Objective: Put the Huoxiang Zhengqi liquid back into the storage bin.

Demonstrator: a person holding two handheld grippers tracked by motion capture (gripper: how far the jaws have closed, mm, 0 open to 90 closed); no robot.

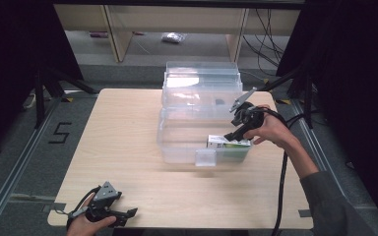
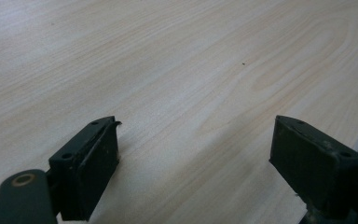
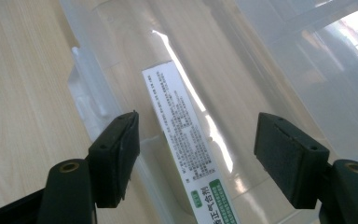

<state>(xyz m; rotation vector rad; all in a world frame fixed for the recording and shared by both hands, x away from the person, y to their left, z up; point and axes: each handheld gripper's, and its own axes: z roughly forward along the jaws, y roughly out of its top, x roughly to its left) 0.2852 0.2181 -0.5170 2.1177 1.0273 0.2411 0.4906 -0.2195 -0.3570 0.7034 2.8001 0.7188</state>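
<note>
bin (image 1: 177, 147) open on top | raised lid (image 1: 202, 81) blocks far side | front wall beside box (image 3: 186, 140) | near table (image 1: 128, 162) free

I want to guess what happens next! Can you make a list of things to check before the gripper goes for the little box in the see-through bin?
1. Right gripper open: ok.
2. Jaws either side of the white box: ok.
3. Box inside the clear bin: ok.
4. Bin lid open: ok.
5. Left gripper apart from the bin, low over the table: ok.
6. Box full or empty: cannot tell.
</note>
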